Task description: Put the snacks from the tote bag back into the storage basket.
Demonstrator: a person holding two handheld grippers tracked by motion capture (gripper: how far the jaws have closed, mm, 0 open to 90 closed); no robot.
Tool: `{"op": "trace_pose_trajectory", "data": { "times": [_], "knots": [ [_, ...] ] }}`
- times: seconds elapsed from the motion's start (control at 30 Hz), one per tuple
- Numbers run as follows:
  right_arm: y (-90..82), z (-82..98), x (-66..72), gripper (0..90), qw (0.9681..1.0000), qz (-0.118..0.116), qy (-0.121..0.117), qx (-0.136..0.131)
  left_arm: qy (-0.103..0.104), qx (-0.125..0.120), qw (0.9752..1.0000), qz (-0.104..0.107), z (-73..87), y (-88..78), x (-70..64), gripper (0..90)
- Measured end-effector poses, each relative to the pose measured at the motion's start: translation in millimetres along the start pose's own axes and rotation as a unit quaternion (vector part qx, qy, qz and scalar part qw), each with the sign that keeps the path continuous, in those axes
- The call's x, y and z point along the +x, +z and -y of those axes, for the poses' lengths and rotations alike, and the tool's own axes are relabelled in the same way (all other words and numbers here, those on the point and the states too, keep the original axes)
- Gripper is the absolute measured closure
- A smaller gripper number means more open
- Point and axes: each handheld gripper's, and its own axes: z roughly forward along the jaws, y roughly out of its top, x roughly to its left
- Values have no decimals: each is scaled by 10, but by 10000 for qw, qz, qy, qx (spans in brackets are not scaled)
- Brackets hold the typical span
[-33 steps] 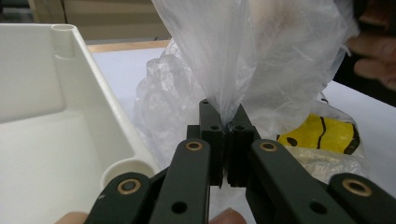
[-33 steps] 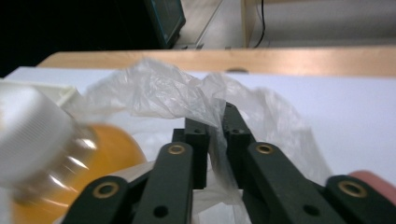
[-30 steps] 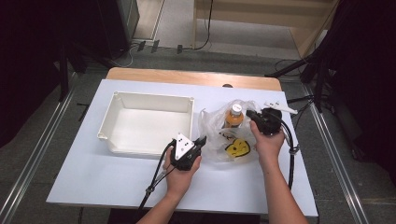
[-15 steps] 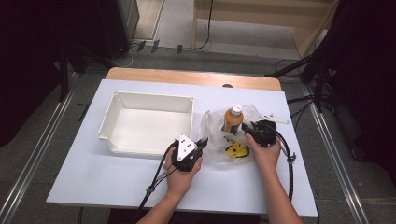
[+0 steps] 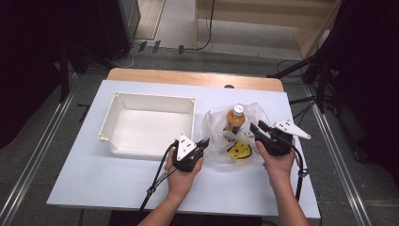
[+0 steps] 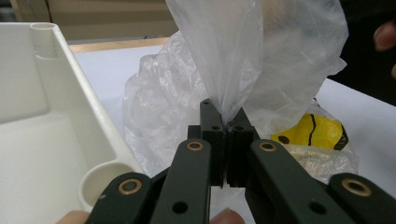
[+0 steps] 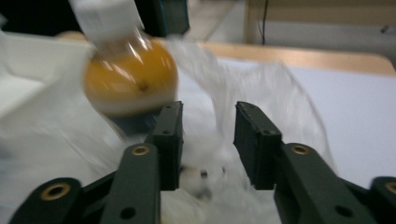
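Left gripper view puts the left gripper (image 6: pixel 225 135) nearest, its jaws pinched tight on a fold of the clear plastic bag (image 6: pixel 233 60), just beside the white bin (image 6: pixel 70 121). That pinch should hold firm and lift slightly so the mouth stays open. Across the bag on the white desk (image 5: pixel 94 174), the right gripper (image 5: pixel 258 129) has its jaws apart, holding nothing. Farther in sit a yellow item (image 5: pixel 238 150) and the orange bottle (image 5: pixel 235 120). I judge the bottle's neck the better grasp; keep film out of the jaws.
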Motion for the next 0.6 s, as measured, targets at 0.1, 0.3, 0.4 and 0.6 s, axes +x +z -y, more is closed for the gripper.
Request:
{"op": "trace_pose_trajectory", "data": {
  "times": [0.1,0.3,0.4,0.6],
  "knots": [
    [178,245,-27,824,9983,219,107,534,-56,-23,10000,-5,0,-2,8,897],
    [237,539,157,865,9916,608,-661,931,-99,-83,9999,55,-6,-12,25,884],
    [87,501,94,841,9983,87,-159,547,-79,-116,9998,118,-3,-16,16,866],
    [-139,450,166,854,9993,-312,-113,142,-97,-171,9993,317,-4,-34,24,819]
  ]
}}
